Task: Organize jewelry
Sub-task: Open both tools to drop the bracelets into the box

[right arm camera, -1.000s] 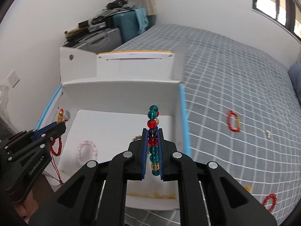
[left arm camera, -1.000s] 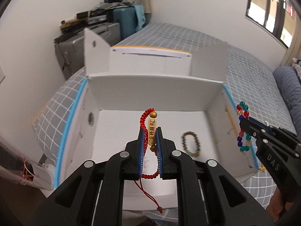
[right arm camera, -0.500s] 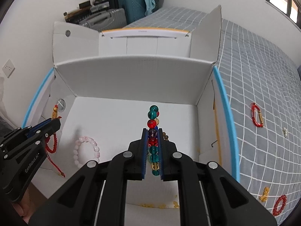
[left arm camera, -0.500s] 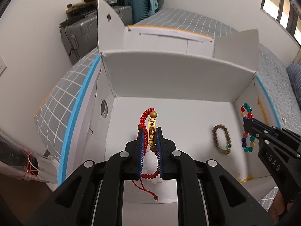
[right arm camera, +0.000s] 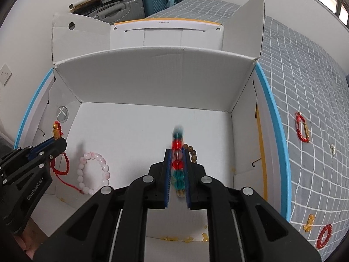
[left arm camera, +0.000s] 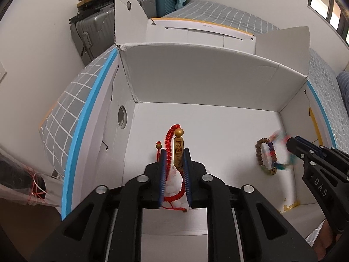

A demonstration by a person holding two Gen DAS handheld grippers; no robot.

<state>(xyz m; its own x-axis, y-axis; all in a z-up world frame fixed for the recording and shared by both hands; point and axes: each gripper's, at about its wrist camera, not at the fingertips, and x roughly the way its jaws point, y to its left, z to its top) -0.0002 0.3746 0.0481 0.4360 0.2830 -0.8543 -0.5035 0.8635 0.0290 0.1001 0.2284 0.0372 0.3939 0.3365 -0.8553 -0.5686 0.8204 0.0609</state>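
Observation:
An open white cardboard box stands on the bed. My left gripper is low inside it, jaws opening. A red cord bracelet with a gold tag still stands loosely between the pads. My right gripper is also inside the box, jaws opening. The coloured glass bead bracelet between them is blurred and slipping down. A brown wooden bead bracelet and a pink bead bracelet lie on the box floor. In the right wrist view the left gripper shows at the left.
On the grey checked bedspread right of the box lie a red cord bracelet, a red bead ring, an amber piece and a small silver item. Suitcases stand against the far wall. The box flaps stand upright.
Both grippers have sunk deeper into the box. Their jaws have parted a little. The coloured bead bracelet has gone blurred and is dropping; the red cord bracelet has shifted between the left pads.

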